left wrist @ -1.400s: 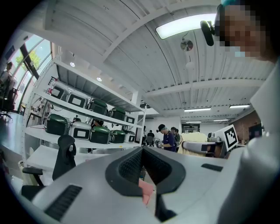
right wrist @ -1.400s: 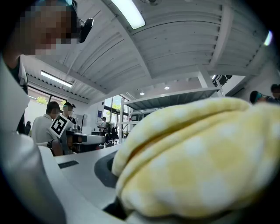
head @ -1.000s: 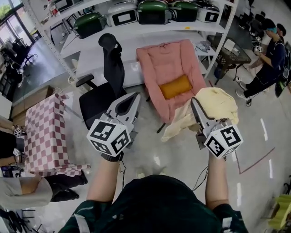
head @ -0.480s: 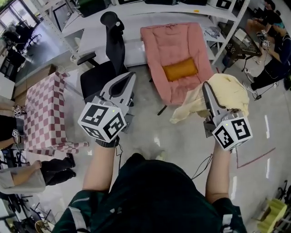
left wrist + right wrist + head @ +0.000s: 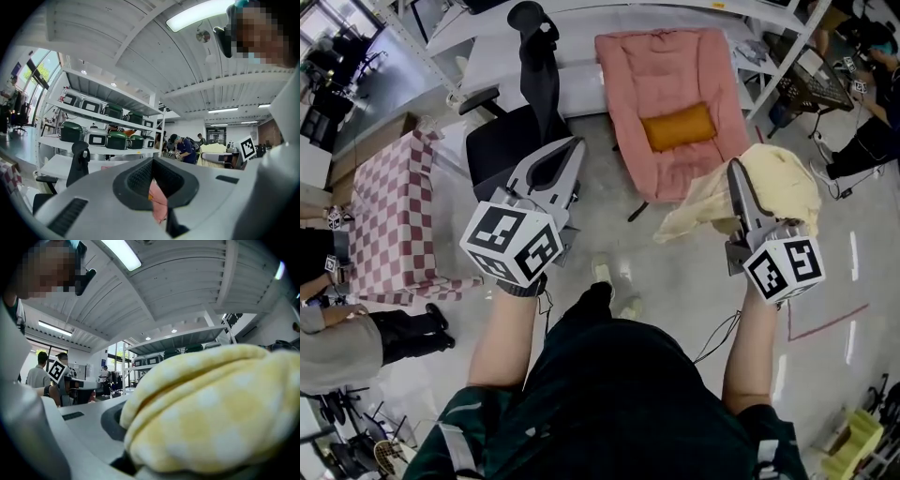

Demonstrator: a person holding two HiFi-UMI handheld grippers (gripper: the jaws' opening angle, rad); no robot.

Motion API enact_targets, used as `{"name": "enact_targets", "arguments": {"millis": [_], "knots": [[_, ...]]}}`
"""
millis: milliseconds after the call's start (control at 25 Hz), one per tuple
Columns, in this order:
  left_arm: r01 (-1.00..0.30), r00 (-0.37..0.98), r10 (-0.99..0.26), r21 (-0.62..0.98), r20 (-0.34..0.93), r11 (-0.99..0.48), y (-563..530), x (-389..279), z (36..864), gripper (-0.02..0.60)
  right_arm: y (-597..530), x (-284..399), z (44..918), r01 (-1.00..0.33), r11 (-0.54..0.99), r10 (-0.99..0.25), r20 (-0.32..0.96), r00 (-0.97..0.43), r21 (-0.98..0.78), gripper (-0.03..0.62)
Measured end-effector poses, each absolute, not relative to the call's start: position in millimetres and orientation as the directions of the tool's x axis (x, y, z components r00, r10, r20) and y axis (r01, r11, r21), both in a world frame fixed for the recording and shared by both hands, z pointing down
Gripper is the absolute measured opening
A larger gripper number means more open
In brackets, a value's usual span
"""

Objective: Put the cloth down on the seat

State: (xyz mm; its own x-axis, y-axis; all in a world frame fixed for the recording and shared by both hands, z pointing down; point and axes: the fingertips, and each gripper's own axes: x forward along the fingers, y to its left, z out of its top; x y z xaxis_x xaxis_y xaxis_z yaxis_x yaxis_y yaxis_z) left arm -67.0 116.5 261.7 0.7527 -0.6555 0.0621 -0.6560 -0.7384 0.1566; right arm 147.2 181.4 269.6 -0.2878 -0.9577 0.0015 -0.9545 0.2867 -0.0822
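Held: pale yellow checked cloth (image 5: 780, 187) bunched on my right gripper (image 5: 735, 172), jaws clamped on it.
The pink padded chair seat (image 5: 673, 173) lies just ahead and leftward, its front edge nearest my right hand; my left gripper (image 5: 573, 148) has its jaws together, empty.

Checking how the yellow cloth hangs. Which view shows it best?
The head view: the cloth shows whole, bunched over the right gripper, one end trailing toward the pink seat. The right gripper view shows only a close bulge; the left gripper view, a distant patch.
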Motion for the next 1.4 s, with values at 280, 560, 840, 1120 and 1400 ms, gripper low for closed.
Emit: {"name": "enact_targets", "arguments": {"millis": [280,560,840,1120,1400], "knots": [[-0.629,0.774,-0.631,0.195,0.06,-0.753,57.9,-64.1,282.7,0.006,129.2,143.1,289.0,-0.964,0.26,-0.963,0.053,-0.263,-0.061,0.048],[-0.589,0.804,-0.592,0.216,0.056,-0.779,-23.6,-46.4,300.6,0.006,50.6,152.4,309.2,-0.977,0.212,-0.97,0.122,-0.212,-0.009,0.048],[-0.561,0.823,-0.563,0.249,0.071,-0.789,-90.3,-39.7,317.5,0.006,-17.2,157.9,329.9,-0.982,0.187,-0.965,0.193,-0.179,0.026,0.048],[-0.567,0.821,-0.564,0.255,0.089,-0.783,-121.9,-31.6,334.9,0.006,-63.1,169.7,354.8,-0.976,0.211,-0.952,0.235,-0.194,0.048,0.048],[-0.642,0.763,-0.634,0.268,0.129,-0.719,-171.0,-11.9,359.3,0.006,-143.6,196.0,392.5,-0.939,0.336,-0.903,0.31,-0.298,0.074,0.048]]}}
